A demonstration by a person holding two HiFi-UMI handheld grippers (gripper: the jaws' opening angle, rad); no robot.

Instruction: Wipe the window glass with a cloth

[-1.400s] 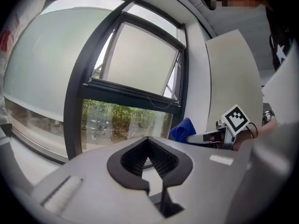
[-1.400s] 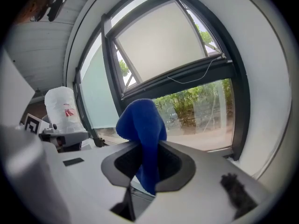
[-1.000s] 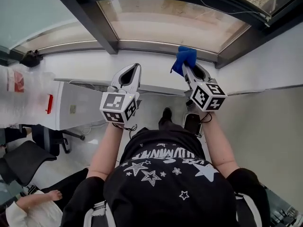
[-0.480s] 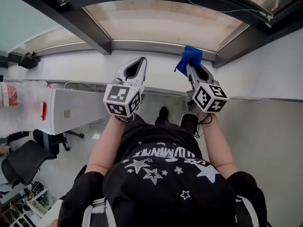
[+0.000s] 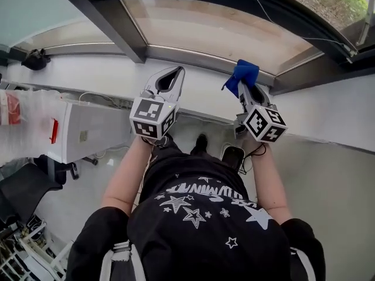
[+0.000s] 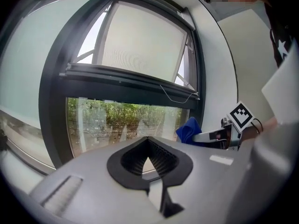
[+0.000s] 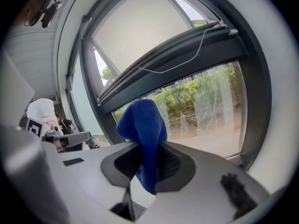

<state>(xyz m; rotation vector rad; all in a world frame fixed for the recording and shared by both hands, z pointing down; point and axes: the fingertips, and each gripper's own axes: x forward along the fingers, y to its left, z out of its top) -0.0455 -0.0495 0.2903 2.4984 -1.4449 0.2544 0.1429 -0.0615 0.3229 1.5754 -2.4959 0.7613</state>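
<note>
My right gripper (image 5: 245, 86) is shut on a blue cloth (image 5: 242, 75), which bunches up past its tips, just short of the window's lower frame. In the right gripper view the cloth (image 7: 143, 129) hangs pinched between the jaws (image 7: 145, 160) in front of the window glass (image 7: 205, 106). My left gripper (image 5: 173, 71) is held beside it, to the left, with its tips touching and nothing between them; its own view shows the gripper (image 6: 148, 149) shut before the glass (image 6: 121, 120). The large pane (image 5: 211, 25) lies ahead of both grippers in the head view.
A dark window frame bar (image 5: 99, 10) runs diagonally at the left. A white sill and wall (image 5: 105, 78) lie below the glass. A white cabinet (image 5: 88, 130) and a plastic bag (image 5: 23, 122) stand at the left. White wall (image 5: 328, 116) fills the right.
Both grippers have shifted slightly right and a little lower in the head view, as the head camera moved. The right gripper has kept its hold on the blue cloth.
</note>
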